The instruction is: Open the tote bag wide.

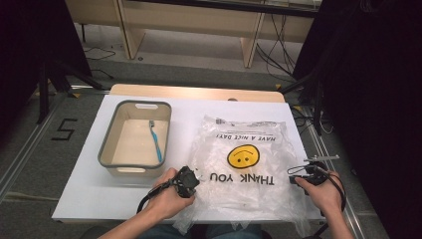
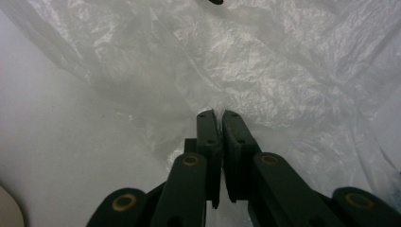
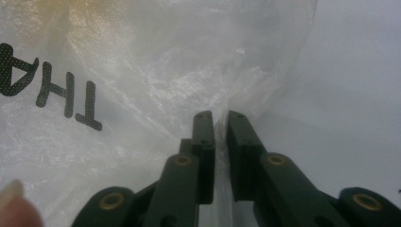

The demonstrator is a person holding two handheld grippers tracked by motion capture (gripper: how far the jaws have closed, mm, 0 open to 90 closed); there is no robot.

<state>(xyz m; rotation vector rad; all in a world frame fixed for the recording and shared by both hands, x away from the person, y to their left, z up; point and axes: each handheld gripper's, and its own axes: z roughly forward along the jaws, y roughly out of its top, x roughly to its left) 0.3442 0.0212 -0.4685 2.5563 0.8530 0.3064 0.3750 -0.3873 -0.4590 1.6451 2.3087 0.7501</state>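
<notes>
A clear plastic bag (image 1: 244, 149) with a yellow smiley and "THANK YOU" print lies flat on the white table, its print upside down to me. At the bag's near left edge, my left gripper (image 1: 191, 180) is shut on the film. In the left gripper view the jaws (image 2: 218, 113) stand together with crinkled plastic (image 2: 236, 61) pinched between them. My right gripper (image 1: 293, 180) is at the bag's near right edge. In the right gripper view its jaws (image 3: 220, 116) clamp a fold of the film (image 3: 142, 71), close to the printed letters.
A grey-rimmed basin (image 1: 107, 144) stands left of the bag with a blue toothbrush (image 1: 156, 139) lying inside. The white table top (image 1: 84, 189) has bare room near its front left corner. Dark stands and cables flank the table on the floor.
</notes>
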